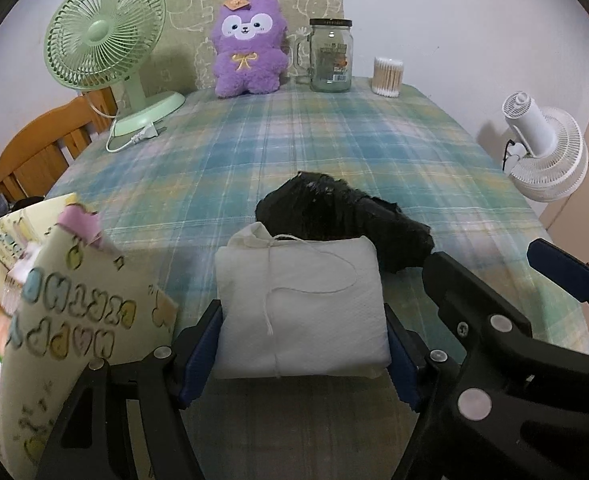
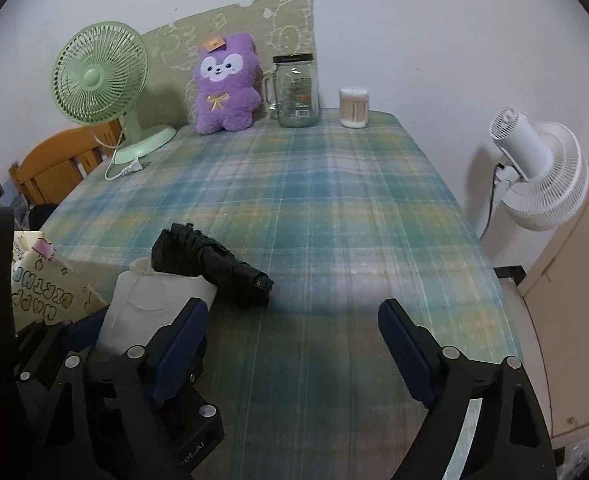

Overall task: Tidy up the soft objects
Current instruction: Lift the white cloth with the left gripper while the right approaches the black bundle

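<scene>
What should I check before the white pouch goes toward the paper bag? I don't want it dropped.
1. Left gripper clamped on both sides of the white pouch: ok.
2. Pouch's loose string free of the fingers: ok.
3. Right gripper open and holding nothing: ok.
4. Black folded umbrella apart from the pouch: not ok, they touch.
5. Paper bag mouth open: cannot tell.
6. Room inside the bag: cannot tell.

Tablecloth (image 2: 334,208) centre open; umbrella (image 2: 214,268) probably blocks left.
</scene>
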`<action>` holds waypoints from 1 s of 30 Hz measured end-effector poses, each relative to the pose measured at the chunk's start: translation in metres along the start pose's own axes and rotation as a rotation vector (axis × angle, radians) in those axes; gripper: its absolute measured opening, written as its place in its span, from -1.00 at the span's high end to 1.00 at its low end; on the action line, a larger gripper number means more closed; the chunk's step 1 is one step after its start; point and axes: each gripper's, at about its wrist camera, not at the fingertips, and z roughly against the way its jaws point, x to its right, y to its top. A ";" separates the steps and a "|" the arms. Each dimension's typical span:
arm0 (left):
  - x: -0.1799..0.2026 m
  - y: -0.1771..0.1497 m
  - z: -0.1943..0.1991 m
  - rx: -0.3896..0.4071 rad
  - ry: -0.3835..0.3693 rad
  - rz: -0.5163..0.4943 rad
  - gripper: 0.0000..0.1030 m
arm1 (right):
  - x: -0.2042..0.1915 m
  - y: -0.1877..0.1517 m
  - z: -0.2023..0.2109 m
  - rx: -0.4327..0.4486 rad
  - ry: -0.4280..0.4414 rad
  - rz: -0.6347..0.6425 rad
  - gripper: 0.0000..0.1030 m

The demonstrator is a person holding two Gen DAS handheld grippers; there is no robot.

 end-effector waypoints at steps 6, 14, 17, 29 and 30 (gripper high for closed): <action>0.000 0.013 -0.008 -0.001 0.009 0.006 -0.48 | 0.003 0.010 -0.011 -0.009 0.023 -0.020 -0.64; -0.010 0.026 -0.026 -0.038 0.033 0.067 -0.49 | -0.005 0.029 -0.035 -0.026 0.055 0.018 -0.49; -0.012 0.027 -0.032 -0.048 0.035 0.076 -0.50 | -0.010 0.033 -0.045 -0.033 0.055 0.049 -0.36; -0.015 0.028 -0.036 -0.036 0.024 0.088 -0.54 | -0.020 0.036 -0.067 -0.090 0.190 0.087 0.50; -0.015 0.028 -0.036 -0.035 0.024 0.087 -0.55 | -0.020 0.035 -0.067 -0.087 0.189 0.092 0.56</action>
